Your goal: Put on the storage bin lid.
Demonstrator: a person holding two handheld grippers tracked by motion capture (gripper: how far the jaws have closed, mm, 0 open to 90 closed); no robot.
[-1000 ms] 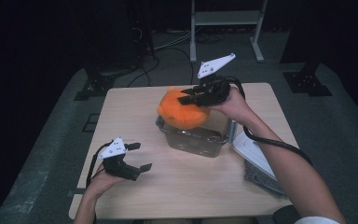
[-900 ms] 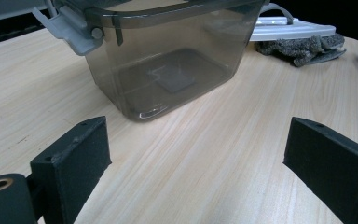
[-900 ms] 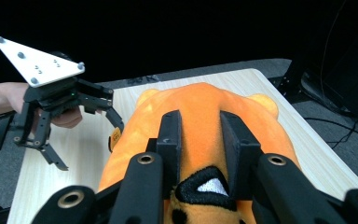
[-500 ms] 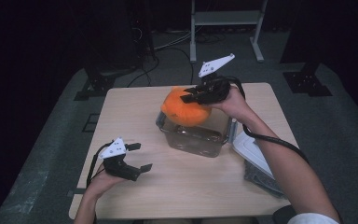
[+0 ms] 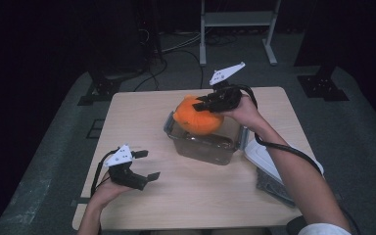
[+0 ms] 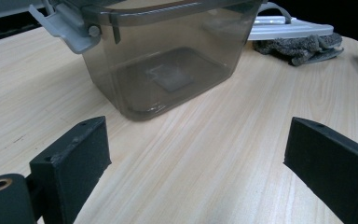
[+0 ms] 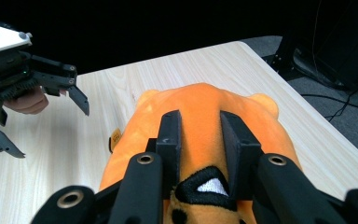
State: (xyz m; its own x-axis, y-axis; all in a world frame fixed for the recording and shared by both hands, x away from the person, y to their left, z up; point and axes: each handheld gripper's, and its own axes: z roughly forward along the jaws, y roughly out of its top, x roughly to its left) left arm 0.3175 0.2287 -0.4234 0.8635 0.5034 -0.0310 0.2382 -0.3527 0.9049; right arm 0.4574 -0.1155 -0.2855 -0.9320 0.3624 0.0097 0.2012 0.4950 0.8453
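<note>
No brand, label or writing can be read on anything; a small tag at the side of the orange plush toy (image 7: 200, 126) is too small to make out.

The right tongs (image 5: 206, 103) reach in over the far side of the clear container (image 5: 203, 142), jaws clamped on a fold of the plush toy's back, the forearm stretched across the counter (image 5: 142, 122). The toy hangs at the container's open mouth, its underside just inside the rim. The left tongs (image 5: 147, 165) rest near the counter's near edge, well apart from the container, jaws spread wide with nothing between them and pointing toward the container's side.

Compared with a second ago, the right tongs and the toy have come lower toward the container, while the left tongs have kept their place. The container's lid (image 5: 269, 159) lies just beside it, on a grey cloth (image 6: 303, 46).
</note>
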